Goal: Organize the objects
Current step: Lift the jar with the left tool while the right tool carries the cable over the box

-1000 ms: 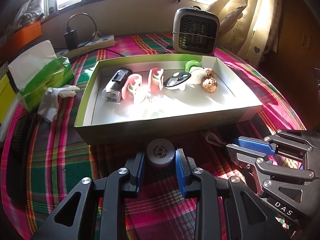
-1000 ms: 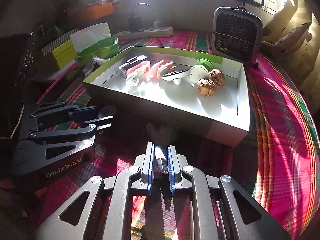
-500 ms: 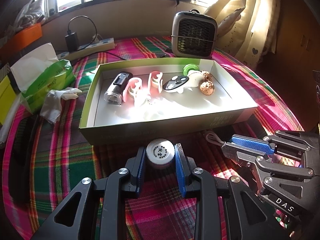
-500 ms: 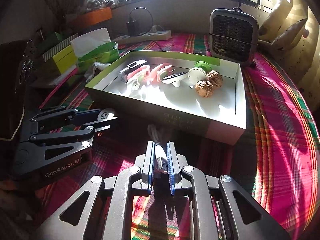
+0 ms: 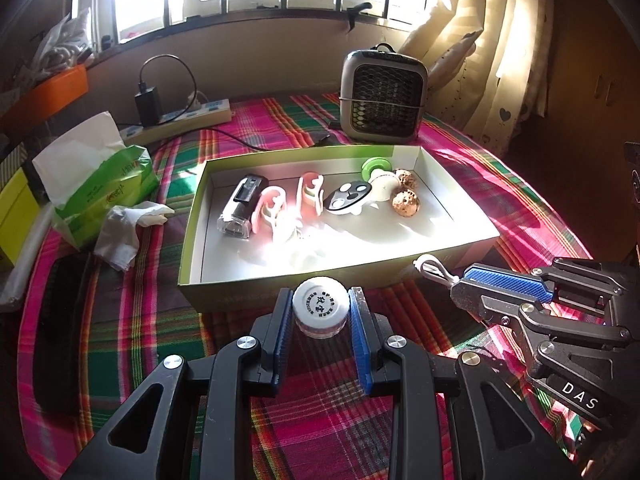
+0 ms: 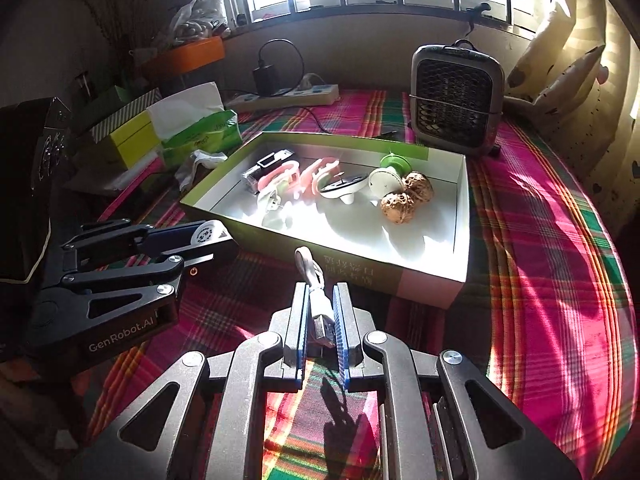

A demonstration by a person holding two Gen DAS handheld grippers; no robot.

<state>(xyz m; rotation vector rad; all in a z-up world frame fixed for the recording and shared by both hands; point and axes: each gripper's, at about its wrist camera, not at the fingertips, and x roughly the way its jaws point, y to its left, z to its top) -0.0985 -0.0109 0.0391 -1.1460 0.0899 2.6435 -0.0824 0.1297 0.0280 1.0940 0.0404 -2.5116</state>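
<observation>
My left gripper (image 5: 320, 312) is shut on a small white-capped round jar (image 5: 320, 307) and holds it above the plaid cloth, just in front of the green box (image 5: 280, 288). My right gripper (image 6: 320, 312) is shut on a white USB adapter with a looped cord (image 6: 316, 296), also before the box's near wall (image 6: 360, 272). The adapter shows in the left wrist view (image 5: 434, 268). The box holds a clear-black lighter (image 5: 242, 206), pink clips (image 5: 272, 208), a key fob (image 5: 348, 198), a green-white spool (image 5: 378, 176) and two walnuts (image 5: 406, 202).
A small heater (image 5: 382, 98) stands behind the box. A green tissue pack (image 5: 100, 188), crumpled tissue (image 5: 124, 226) and a yellow box (image 5: 16, 216) lie left. A power strip with charger (image 5: 176, 120) sits at the back. Curtains hang at the right.
Both grippers have risen and pulled back from the box with their objects held, so the box looks smaller and lower in both views. The jar is lifted off the cloth.
</observation>
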